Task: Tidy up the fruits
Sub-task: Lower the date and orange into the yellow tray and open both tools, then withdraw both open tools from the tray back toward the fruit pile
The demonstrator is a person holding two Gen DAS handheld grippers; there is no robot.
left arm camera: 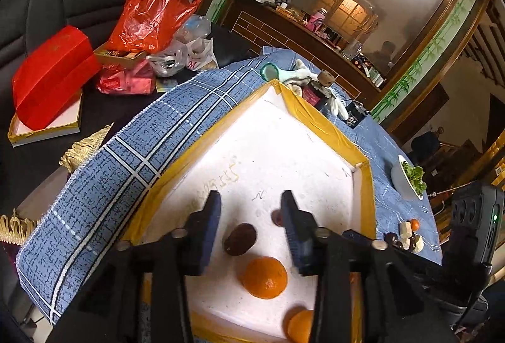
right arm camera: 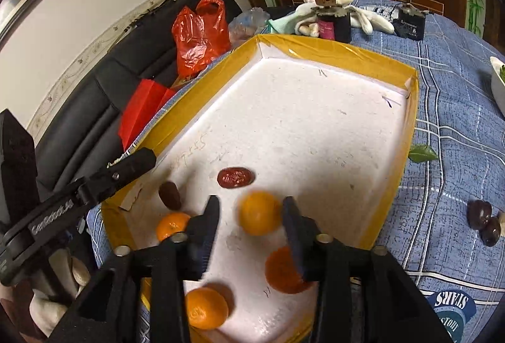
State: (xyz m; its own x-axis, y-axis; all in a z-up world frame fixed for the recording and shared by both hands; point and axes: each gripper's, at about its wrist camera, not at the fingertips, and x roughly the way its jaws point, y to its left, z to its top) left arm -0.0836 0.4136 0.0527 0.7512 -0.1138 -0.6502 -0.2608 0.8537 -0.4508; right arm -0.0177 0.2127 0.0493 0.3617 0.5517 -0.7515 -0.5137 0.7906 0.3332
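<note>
A white foam tray with a yellow taped rim (left arm camera: 315,112) (right arm camera: 347,54) lies on a blue checked cloth. My left gripper (left arm camera: 251,224) stands open over the tray. A dark brown fruit (left arm camera: 240,239) and an orange (left arm camera: 265,278) lie on the tray floor below its gap, untouched. My right gripper (right arm camera: 251,226) is open too. A blurred orange (right arm camera: 258,212) sits between its fingertips, close to the right finger and clear of the left one. Several more oranges, a red date (right arm camera: 235,177) and a brown fruit (right arm camera: 169,195) rest on the tray.
Dark fruits (right arm camera: 479,213) and small pieces lie on the cloth right of the tray, near a green leaf (right arm camera: 423,152). A white bowl of greens (left arm camera: 407,182) stands further right. Behind the tray are a figurine bottle (right arm camera: 331,18), gloves and red bags (left arm camera: 151,14) on a black sofa.
</note>
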